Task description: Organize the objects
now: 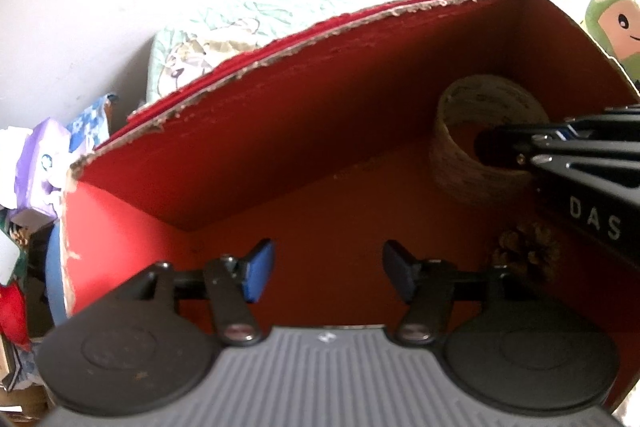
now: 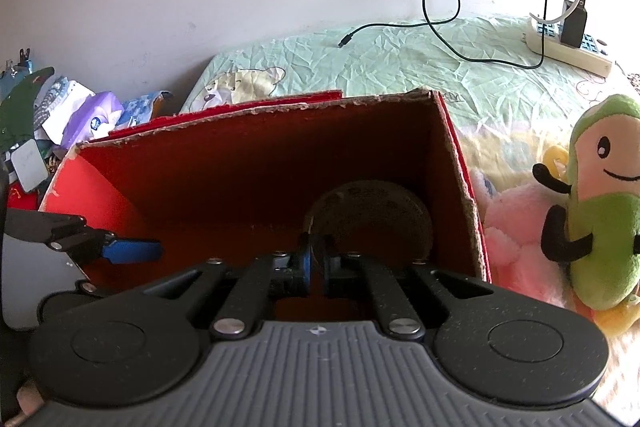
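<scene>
The right gripper [image 2: 316, 263] reached down into the red cardboard box [image 2: 256, 163], its fingers drawn almost fully together on the near wall of a roll of tape [image 2: 372, 215]. The roll stood tilted on its edge at the box's right-hand end, close to the side wall, and whether its lower rim rested on the box floor could not be told. The left gripper [image 1: 328, 271] hung over the middle of the same box with its fingers apart and nothing between them. A pine cone [image 1: 524, 253] lay on the box floor just beside the roll, below the right gripper's body.

The main risk lay in the grip itself. The fingers pinched only a thin band of the roll's wall, so the roll could have pivoted or slipped out if the hand had twisted. Had the fingers parted while the roll stood on its edge, it might have rolled across the floor of the box or toppled onto the pine cone. The right gripper also sat close to the ragged right wall, and a careless withdrawal could have snagged the cardboard and dragged the box across the bed [image 2: 400, 59]. The two grippers shared a tight space, so a sideways move by either could have knocked them together. The avocado plush toy [image 2: 596, 211] leaned just outside the right wall and might have been bumped.
</scene>
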`<state>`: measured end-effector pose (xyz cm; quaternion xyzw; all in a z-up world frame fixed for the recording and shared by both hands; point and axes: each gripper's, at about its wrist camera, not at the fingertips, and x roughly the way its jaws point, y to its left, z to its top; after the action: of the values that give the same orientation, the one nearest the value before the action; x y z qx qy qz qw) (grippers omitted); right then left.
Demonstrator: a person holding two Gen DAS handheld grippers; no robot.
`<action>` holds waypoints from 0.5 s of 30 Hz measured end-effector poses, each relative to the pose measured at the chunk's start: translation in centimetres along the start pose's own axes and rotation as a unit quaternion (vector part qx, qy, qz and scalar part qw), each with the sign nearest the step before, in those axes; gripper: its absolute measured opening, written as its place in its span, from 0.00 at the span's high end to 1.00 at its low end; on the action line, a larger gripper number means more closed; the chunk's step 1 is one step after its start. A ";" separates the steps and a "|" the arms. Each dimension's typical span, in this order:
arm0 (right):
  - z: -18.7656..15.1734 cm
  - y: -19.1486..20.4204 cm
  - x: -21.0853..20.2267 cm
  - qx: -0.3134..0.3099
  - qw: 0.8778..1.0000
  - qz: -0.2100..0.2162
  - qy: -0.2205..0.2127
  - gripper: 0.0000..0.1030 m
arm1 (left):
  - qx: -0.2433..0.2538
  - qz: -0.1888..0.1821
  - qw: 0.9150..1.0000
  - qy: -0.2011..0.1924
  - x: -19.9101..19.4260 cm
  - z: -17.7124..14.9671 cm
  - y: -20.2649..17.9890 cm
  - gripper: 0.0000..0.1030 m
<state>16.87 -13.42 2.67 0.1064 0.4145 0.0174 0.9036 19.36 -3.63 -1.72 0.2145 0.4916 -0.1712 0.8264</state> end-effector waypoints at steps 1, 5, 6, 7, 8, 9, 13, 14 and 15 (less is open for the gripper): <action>0.0 0.0 0.0 0.000 1.000 -0.001 0.000 0.99 | 0.002 0.000 1.000 -0.001 -0.1 -0.1 -0.1 0.36; -0.2 0.1 -0.2 0.000 1.000 -0.006 -0.003 1.00 | 0.005 -0.002 1.000 0.001 -0.3 -0.3 -0.4 0.36; -0.2 0.0 -0.2 0.001 1.000 -0.007 -0.005 1.00 | 0.005 -0.002 1.000 0.001 -0.4 -0.3 -0.5 0.36; -0.2 0.0 -0.3 0.002 1.000 -0.007 -0.006 1.00 | 0.006 -0.003 1.000 0.001 -0.5 -0.4 -0.6 0.35; -0.2 0.0 -0.3 0.002 1.000 -0.007 -0.006 1.00 | 0.007 -0.003 1.000 0.001 -0.5 -0.4 -0.5 0.35; -0.2 0.0 -0.3 0.002 1.000 -0.007 -0.006 1.00 | 0.007 -0.004 1.000 0.002 0.2 -0.1 1.0 0.35; -0.3 0.2 -0.4 -0.003 1.000 -0.010 -0.005 1.00 | 0.007 -0.006 1.000 0.003 0.0 -0.4 0.9 0.34; -0.3 0.2 -0.4 -0.003 1.000 -0.008 -0.006 1.00 | 0.006 -0.006 1.000 0.003 -0.1 -0.4 0.8 0.34; -0.4 0.1 -0.5 -0.002 1.000 -0.006 -0.007 1.00 | 0.007 -0.006 1.000 0.003 -0.2 -0.5 0.8 0.34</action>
<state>16.31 -13.31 2.81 0.1020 0.4092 0.0120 0.9066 19.32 -2.68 -1.60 0.2173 0.4939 -0.1789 0.8227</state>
